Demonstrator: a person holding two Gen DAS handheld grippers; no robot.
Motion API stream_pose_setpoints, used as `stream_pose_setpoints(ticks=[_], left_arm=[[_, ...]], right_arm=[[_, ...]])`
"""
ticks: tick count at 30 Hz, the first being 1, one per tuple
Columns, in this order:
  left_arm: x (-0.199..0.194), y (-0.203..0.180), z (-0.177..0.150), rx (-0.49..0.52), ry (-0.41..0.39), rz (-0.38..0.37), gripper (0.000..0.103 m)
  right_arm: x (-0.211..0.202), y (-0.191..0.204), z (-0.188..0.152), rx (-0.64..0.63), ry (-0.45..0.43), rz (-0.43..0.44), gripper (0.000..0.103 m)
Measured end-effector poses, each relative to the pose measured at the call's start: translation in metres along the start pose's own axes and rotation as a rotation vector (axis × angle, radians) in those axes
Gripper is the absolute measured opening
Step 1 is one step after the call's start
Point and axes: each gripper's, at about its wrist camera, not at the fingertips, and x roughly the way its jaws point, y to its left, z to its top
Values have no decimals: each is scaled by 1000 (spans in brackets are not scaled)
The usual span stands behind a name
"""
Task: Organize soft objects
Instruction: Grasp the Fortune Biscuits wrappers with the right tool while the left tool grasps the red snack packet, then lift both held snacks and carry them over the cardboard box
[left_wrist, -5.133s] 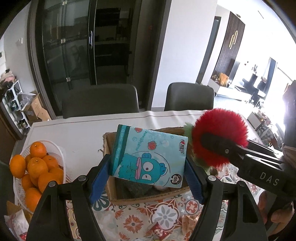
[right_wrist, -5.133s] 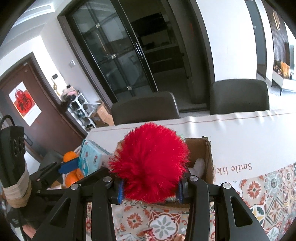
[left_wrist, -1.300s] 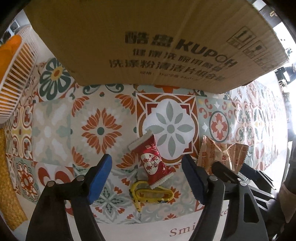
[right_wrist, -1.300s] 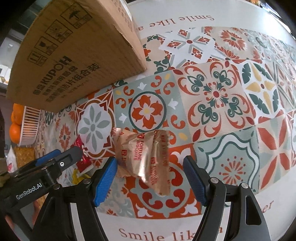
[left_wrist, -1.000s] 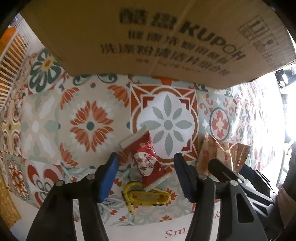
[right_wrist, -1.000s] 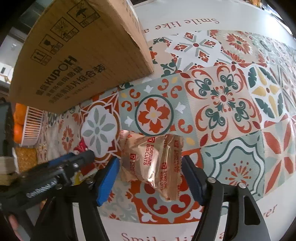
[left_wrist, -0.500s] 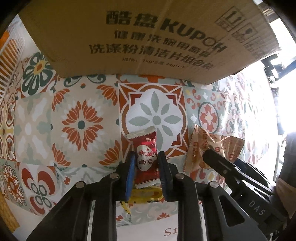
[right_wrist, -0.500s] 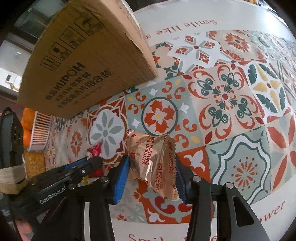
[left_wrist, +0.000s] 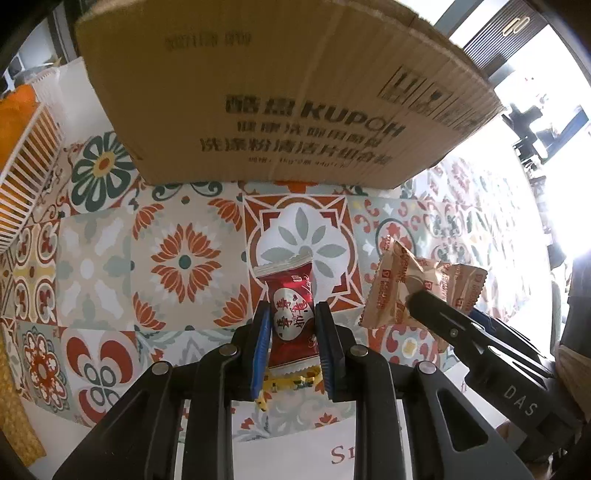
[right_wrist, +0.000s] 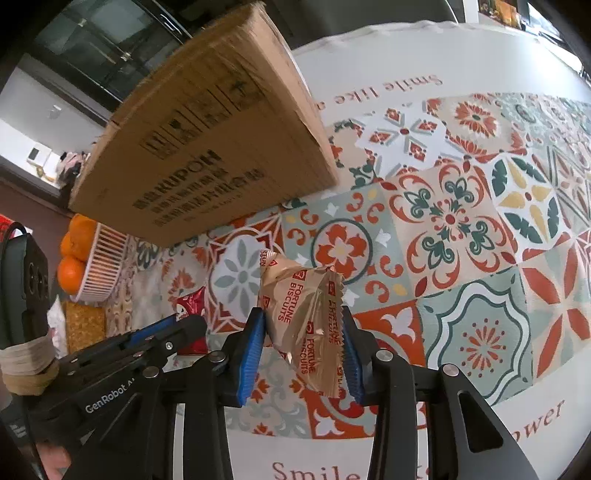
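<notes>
My left gripper (left_wrist: 292, 325) is shut on a red candy packet (left_wrist: 290, 306) and holds it just above the patterned tablecloth (left_wrist: 96, 266). My right gripper (right_wrist: 303, 328) is shut on a tan Fortune Biscuits packet (right_wrist: 301, 314), lifted off the cloth; that packet also shows in the left wrist view (left_wrist: 413, 291). The brown cardboard box (left_wrist: 280, 96) stands close ahead of both grippers, also in the right wrist view (right_wrist: 207, 144). Its inside is hidden. The left gripper shows at lower left of the right wrist view (right_wrist: 177, 328).
A yellow wrapper (left_wrist: 291, 378) lies on the cloth under the left gripper. A white basket of oranges (right_wrist: 96, 258) stands left of the box, also in the left wrist view (left_wrist: 26, 162). A woven yellow mat (right_wrist: 83, 325) lies near the left table edge.
Both grippers have closed on their packets and lifted them slightly off the cloth. The box top now shows higher in view as the grippers tilt up.
</notes>
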Motion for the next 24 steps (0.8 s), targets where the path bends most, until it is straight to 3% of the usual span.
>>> stream_pose_setpoints(ticks=[13, 24], left_arm=[[-67, -15, 8, 42, -129, 7, 25], [-137, -29, 11, 89, -291, 8, 25]], right_arm=[[-45, 14, -3, -33, -121, 47, 39], [-95, 40, 6, -71, -251, 86, 39]])
